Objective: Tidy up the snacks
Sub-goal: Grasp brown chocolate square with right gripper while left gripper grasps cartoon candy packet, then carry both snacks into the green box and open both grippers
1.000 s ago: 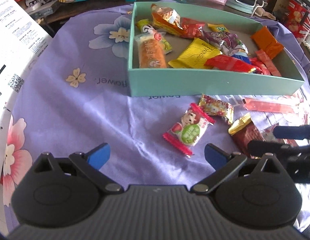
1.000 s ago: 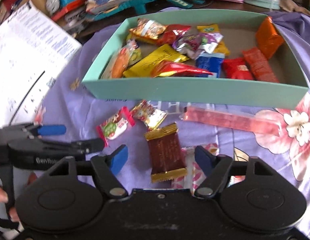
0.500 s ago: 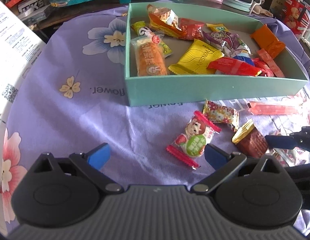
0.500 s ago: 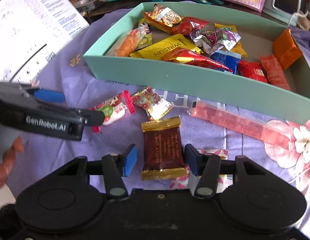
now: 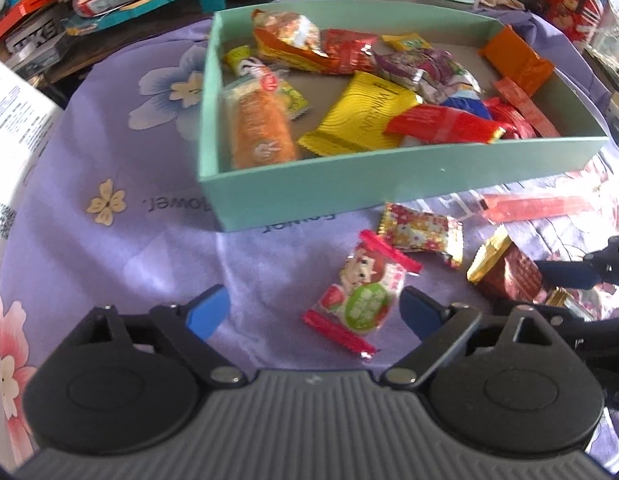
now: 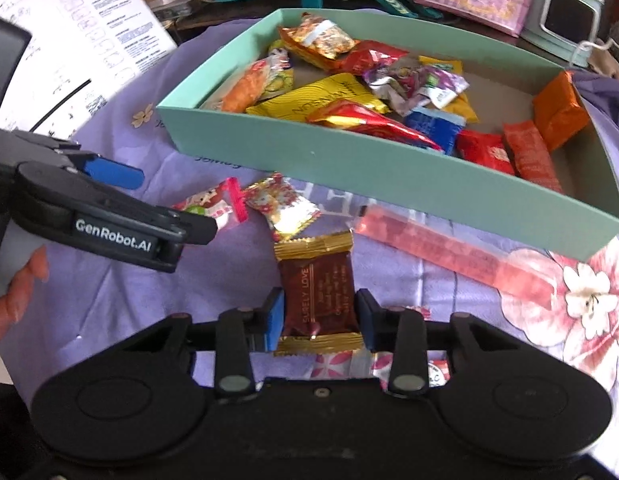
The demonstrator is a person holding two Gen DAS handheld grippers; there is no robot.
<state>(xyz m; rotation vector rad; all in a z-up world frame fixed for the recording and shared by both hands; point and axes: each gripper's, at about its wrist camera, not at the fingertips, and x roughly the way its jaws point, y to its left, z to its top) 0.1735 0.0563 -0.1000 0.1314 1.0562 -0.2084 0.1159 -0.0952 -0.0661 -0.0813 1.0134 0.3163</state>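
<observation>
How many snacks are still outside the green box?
5 that show: a girl-face candy by the left gripper, a flowery gold candy, a brown chocolate in the right gripper, a long pink stick, and a flowery packet half hidden underneath.

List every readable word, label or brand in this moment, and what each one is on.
"GenRobot.AI": side of the left tool, seen from the right wrist.
"SURELY LOVE": brown wrapper that the right tool grips; its smaller lines are too small to read.
"WINSUN": yellow packet in the teal box, upside down.
"flower.": purple cloth, upside down.
White printed sheet: too small.
</observation>
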